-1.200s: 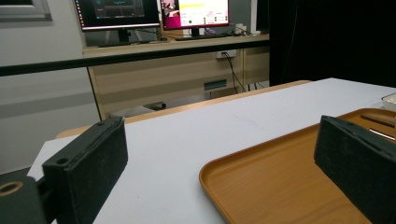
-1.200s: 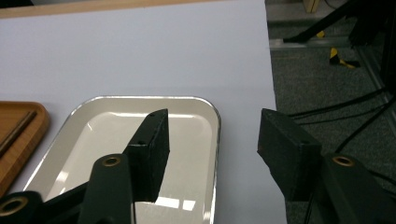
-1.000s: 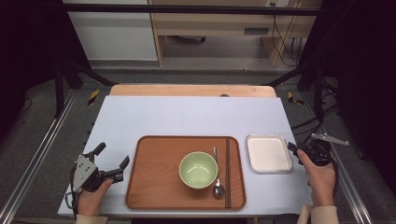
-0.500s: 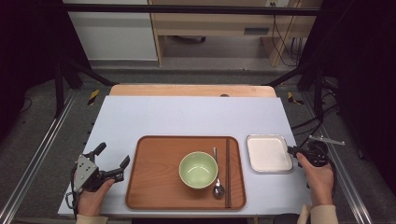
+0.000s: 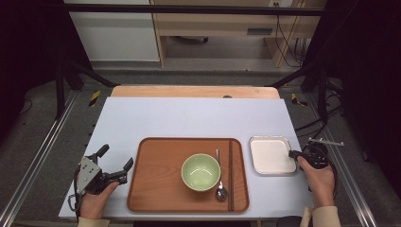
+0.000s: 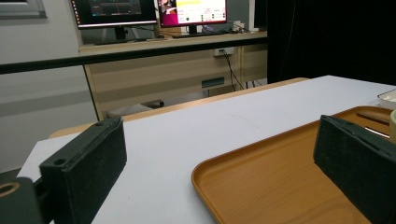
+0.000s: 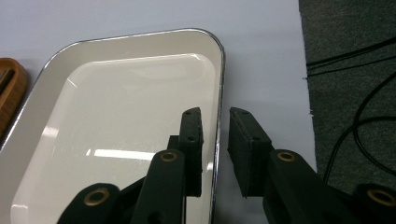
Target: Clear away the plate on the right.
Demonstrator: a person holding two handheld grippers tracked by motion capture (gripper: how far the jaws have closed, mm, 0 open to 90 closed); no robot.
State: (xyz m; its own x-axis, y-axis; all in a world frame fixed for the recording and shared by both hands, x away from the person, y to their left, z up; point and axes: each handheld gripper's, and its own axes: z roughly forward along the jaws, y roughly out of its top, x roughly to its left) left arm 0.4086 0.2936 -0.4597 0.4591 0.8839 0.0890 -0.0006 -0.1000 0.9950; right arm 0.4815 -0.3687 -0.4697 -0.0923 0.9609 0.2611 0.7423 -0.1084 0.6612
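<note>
While straddling the near right rim of the white dish [image 7: 126,126], right gripper [image 7: 215,140] sits low, jaws narrowed but not yet pinching, one inside the rim and one outside: looks set for a lift by the edge. Right hand [image 5: 320,182] low at table edge. Left gripper [image 5: 106,165] parked wide apart beside the wooden tray [image 5: 156,189], idle. Farther in on tray: green bowl [image 5: 201,171], spoon [image 5: 220,189], chopsticks [image 5: 230,175].

The high view looks down on the whole table [image 5: 189,118], the left gripper view skims low across the wooden tray [image 6: 280,182], the right gripper view hangs close over the white dish [image 7: 126,130], lower right in the high view.
</note>
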